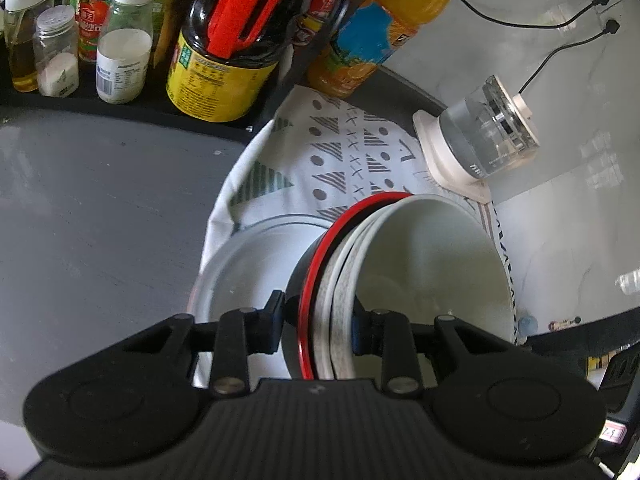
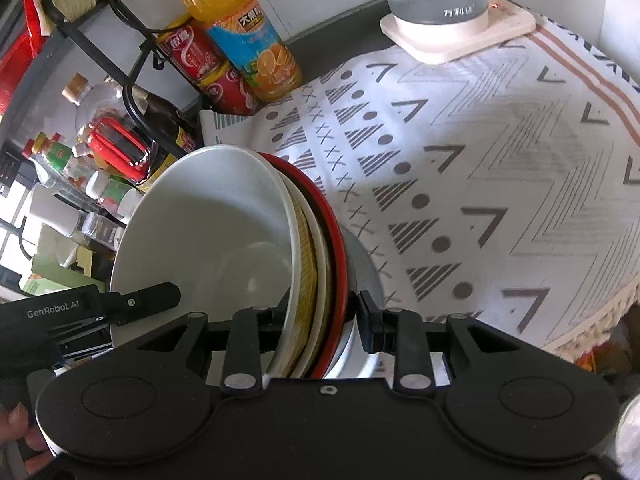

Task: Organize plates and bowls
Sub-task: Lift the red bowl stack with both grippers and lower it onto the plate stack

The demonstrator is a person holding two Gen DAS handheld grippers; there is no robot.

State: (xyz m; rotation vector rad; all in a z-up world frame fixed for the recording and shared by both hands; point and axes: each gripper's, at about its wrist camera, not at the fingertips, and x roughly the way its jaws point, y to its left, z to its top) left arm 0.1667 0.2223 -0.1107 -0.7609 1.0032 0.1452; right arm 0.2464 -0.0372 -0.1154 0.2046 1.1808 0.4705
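Note:
A nested stack of bowls point(image 1: 424, 264), a white one inside, a patterned one and a black one with a red rim outermost, is held tilted between both grippers. My left gripper point(image 1: 320, 326) is shut on the stack's rims from one side. My right gripper point(image 2: 320, 316) is shut on the rims from the other side; the stack also shows in the right wrist view point(image 2: 208, 236). A white plate point(image 1: 256, 264) lies on the patterned cloth point(image 1: 340, 152) just under the stack, and its edge shows in the right wrist view point(image 2: 360, 344).
A rack with sauce bottles and jars point(image 1: 220, 48) stands at the back left. An orange juice bottle point(image 2: 240, 36) and a red can point(image 2: 208, 72) stand by the cloth's corner. A glass kettle on a white base point(image 2: 448, 12) sits at the cloth's far edge.

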